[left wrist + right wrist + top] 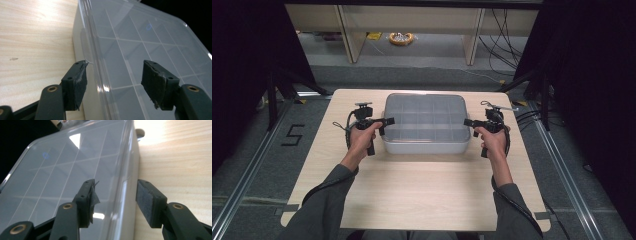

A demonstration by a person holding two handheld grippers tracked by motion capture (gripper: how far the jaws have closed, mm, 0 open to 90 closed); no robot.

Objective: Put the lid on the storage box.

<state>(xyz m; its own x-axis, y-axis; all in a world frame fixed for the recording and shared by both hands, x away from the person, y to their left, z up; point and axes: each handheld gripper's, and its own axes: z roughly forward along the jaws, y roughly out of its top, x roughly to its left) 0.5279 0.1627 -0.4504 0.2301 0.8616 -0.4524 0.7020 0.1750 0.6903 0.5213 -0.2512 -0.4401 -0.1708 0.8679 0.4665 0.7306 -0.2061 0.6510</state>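
Straddling the lid edges of a clear compartment box [427,122] at table [422,195] centre, the left gripper [113,83] at its 9 o'clock and the right gripper [116,201] at its 3 o'clock are held apart, clamped on nothing. Uneven lifting could tilt or jam the lid. No contents can be seen in its compartments.

I'm seeing the high view evenly lit on the pale wooden tabletop [412,190], w/ black surroundings falling into deep shadow both sides. Img is soft, low-res. In the left gripper view a hot overhead glare is washing out the wood top-left; the clear plastic compartment box lid [140,50] is throwing streaky reflections. Right gripper view: a white glint is sitting on the lid, wood is blowing out top-right, near black jaws are blurring slightly.
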